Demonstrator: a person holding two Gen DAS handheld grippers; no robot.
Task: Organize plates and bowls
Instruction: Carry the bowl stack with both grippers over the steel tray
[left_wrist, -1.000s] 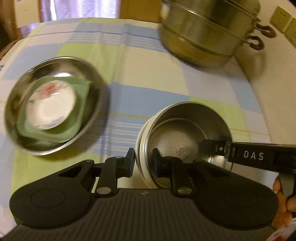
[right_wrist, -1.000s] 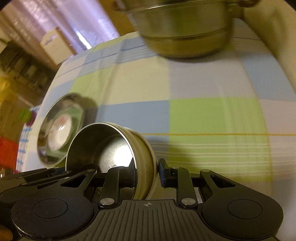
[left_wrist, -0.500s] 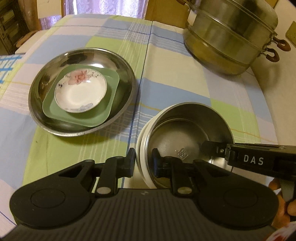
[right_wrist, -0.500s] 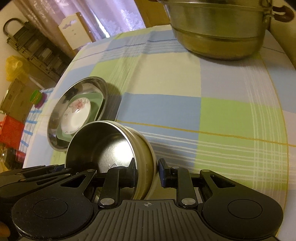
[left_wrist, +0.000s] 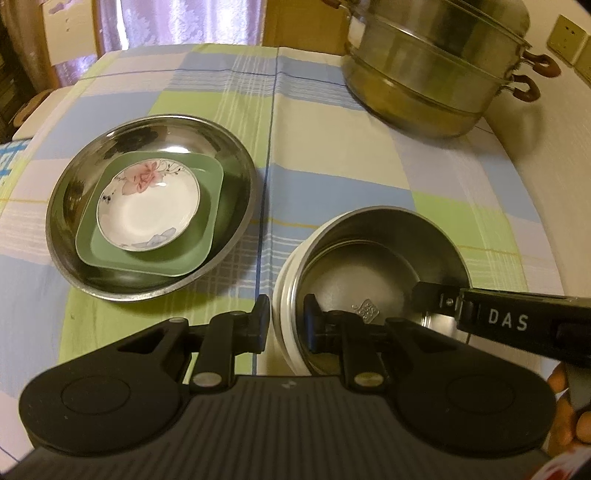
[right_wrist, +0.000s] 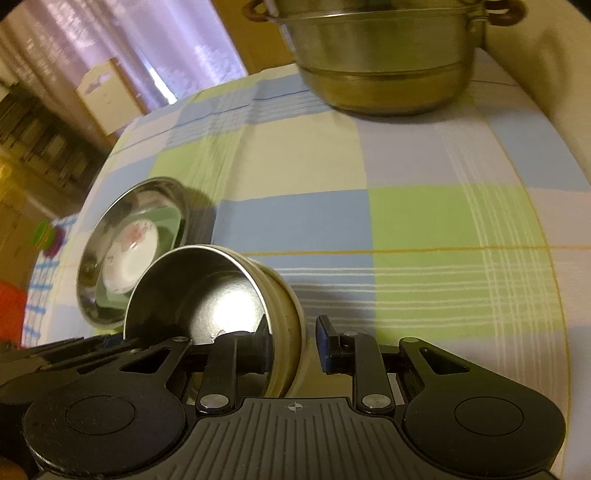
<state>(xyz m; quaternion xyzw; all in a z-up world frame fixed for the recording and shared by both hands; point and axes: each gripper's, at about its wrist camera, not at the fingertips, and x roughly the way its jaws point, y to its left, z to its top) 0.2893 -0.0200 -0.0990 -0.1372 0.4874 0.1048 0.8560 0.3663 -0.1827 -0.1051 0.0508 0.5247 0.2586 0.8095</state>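
Observation:
A steel bowl with a cream outer wall (left_wrist: 373, 258) is held above the checked tablecloth. My left gripper (left_wrist: 286, 328) is shut on its near-left rim. My right gripper (right_wrist: 293, 345) straddles the opposite rim of the same bowl (right_wrist: 207, 295); a gap shows between its right finger and the wall. To the left, a wide steel dish (left_wrist: 74, 184) holds a square green plate (left_wrist: 207, 206) with a flowered white saucer (left_wrist: 147, 203) on top. The dish also shows in the right wrist view (right_wrist: 92, 240).
A tall stacked steel steamer pot (left_wrist: 436, 66) with brown handles stands at the back right, near a cream wall. The tablecloth (left_wrist: 332, 147) ends at the left edge, with furniture and a curtain beyond.
Both grippers have moved with the bowl, so the steel dish now sits nearer the middle of the left view. The right gripper's right finger has drawn slightly away from the bowl's wall.

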